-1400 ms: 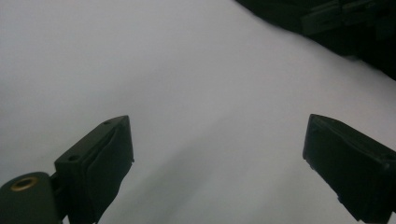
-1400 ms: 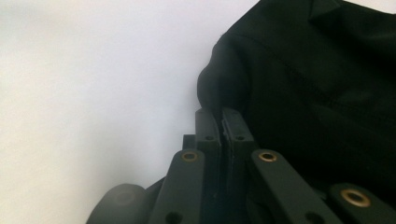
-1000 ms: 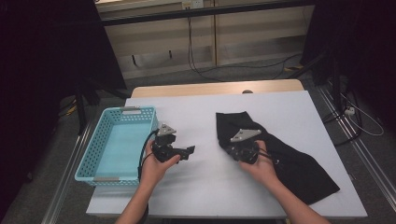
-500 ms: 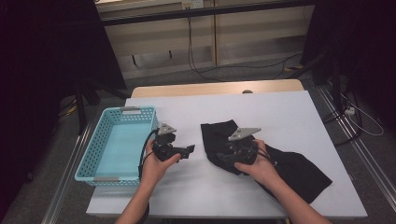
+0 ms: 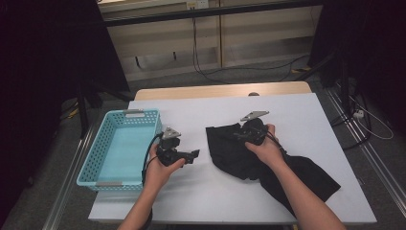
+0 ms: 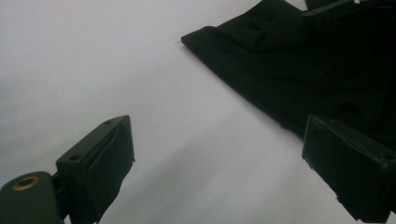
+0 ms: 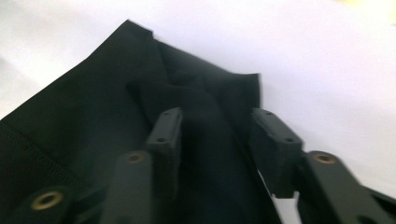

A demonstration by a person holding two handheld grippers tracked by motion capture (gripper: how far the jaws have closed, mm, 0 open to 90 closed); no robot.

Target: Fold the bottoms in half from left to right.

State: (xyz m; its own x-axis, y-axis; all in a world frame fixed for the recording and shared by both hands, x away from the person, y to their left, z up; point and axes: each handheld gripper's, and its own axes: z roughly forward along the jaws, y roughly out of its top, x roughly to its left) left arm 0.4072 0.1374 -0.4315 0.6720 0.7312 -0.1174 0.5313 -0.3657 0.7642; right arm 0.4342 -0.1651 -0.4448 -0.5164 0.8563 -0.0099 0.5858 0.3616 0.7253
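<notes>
A black cloth (image 5: pixel 230 155) lies rumpled on the white table (image 5: pixel 210 201), its long end trailing toward the near right corner. My right gripper (image 5: pixel 239 135) hovers over the cloth's far part. In the right gripper view the gripper (image 7: pixel 217 119) stands open above the cloth (image 7: pixel 93 116); its jaws have just been closing, with a soft ridge of fabric below the gap and nothing pinched. My left gripper (image 5: pixel 191 155) rests left of the cloth, pointing at it. Its jaws (image 6: pixel 219 140) are wide open over bare table, the cloth's edge (image 6: pixel 289 70) just ahead.
A light blue perforated basket (image 5: pixel 102 139) with nothing in it stands at the table's left edge, beside my left hand. A bare wooden strip runs along the table's far side. Cables lie on the floor beyond.
The right gripper dragged the cloth's far corner to the left, opened, then drew back toward the far side. The left gripper stayed put.
</notes>
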